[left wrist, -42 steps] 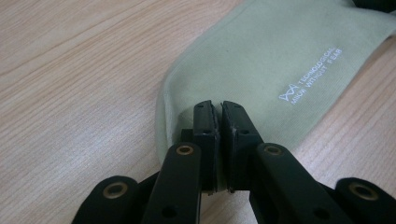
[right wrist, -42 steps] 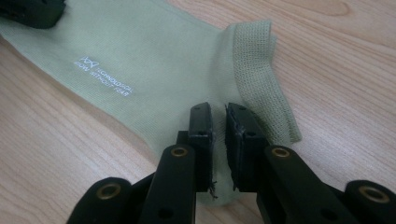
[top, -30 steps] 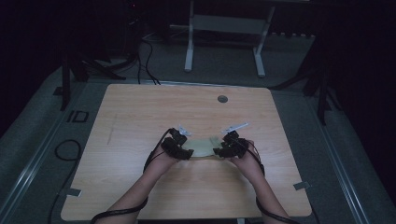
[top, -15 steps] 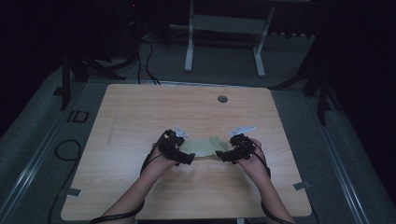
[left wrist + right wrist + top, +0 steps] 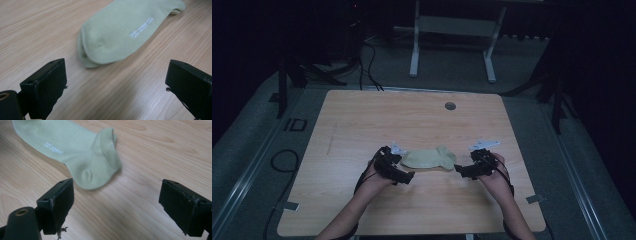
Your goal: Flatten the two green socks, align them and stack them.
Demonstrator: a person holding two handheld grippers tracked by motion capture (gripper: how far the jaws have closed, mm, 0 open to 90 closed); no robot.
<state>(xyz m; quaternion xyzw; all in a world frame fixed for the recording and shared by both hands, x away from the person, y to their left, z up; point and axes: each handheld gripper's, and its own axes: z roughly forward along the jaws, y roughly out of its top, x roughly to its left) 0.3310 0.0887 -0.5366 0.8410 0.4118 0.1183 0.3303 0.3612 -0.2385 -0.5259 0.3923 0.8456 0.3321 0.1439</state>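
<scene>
Wooden table (image 5: pixel 362 120), dark room, grey floor (image 5: pixel 242 150)

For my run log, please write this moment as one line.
sock: flat on table, between tongs | left tongs: open, just released, off sock | right tongs: open, just released, off sock

L gripper (image 5: pixel 404 176) jaws wide apart, R gripper (image 5: pixel 462 171) likewise, both low, tips facing inward
</scene>
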